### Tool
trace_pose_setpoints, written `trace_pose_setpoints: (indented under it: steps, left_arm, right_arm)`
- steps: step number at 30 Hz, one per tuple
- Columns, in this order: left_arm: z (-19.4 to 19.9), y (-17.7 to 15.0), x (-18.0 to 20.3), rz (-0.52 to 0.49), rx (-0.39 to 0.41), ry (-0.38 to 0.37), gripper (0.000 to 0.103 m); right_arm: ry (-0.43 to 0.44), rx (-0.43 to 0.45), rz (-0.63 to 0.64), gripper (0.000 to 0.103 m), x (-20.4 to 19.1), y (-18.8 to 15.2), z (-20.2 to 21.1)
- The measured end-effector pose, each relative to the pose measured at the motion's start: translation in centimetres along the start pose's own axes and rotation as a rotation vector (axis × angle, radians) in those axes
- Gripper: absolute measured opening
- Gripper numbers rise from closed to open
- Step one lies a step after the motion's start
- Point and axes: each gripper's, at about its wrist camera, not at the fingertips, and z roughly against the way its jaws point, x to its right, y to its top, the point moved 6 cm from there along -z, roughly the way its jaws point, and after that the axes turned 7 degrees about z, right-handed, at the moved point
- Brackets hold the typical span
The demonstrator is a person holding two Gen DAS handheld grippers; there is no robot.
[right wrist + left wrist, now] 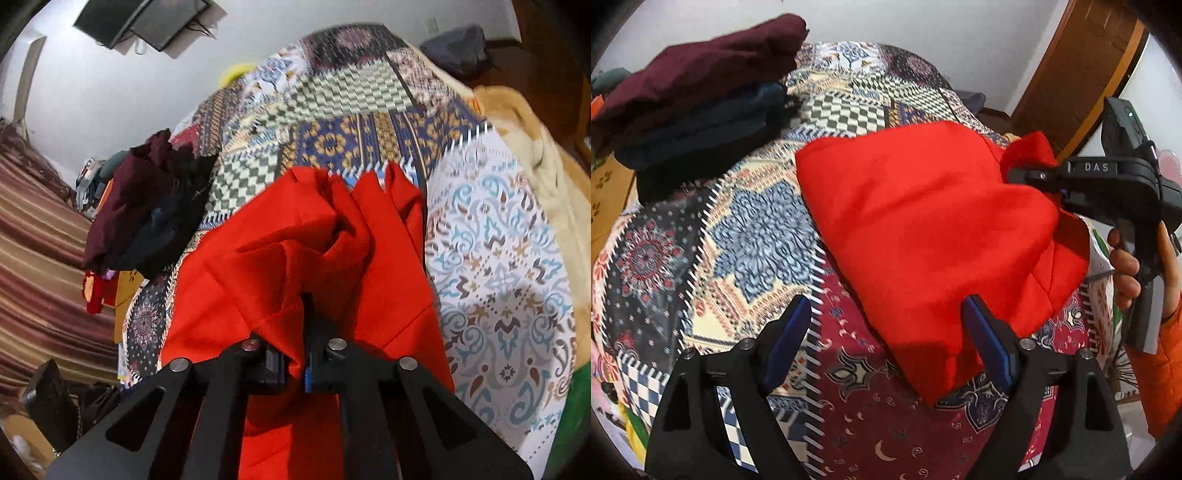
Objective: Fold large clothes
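While the right gripper pinches a bunched corner of the red garment, the cloth spreads ahead of it across the patchwork bedspread. Left gripper hangs spread wide, holding nothing, with the garment's near edge just beyond its right finger. Long axis runs diagonally away from the left gripper toward the right one. Left is nearer the free end.

Right tool pinches red garment; left tool gapes

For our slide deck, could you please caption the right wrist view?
Right hand-held gripper shut on bunched red fabric garment over patterned patchwork bedspread.
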Motion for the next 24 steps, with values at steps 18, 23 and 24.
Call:
trace_pose_setpoints:
  steps: [18,23,24]
  left_arm:
    - [0.2,-3.7,-0.2,0.051,-0.034,0.051,0.086]
    - [1.0,-4.2,-0.3,0.033,-0.029,0.066,0.086]
    - [1.3,-4.3,-0.2,0.024,-0.025,0.071,0.086]
  right_arm:
    - [-0.041,0.192,0.154,0.003,-3.7,-3.5,9.2]
    - [-0.125,0.112,0.078,0.003,0.9,-5.7,7.0]
    - [-0.139,0.106,0.083,0.004,1.3,-6.0,6.9]
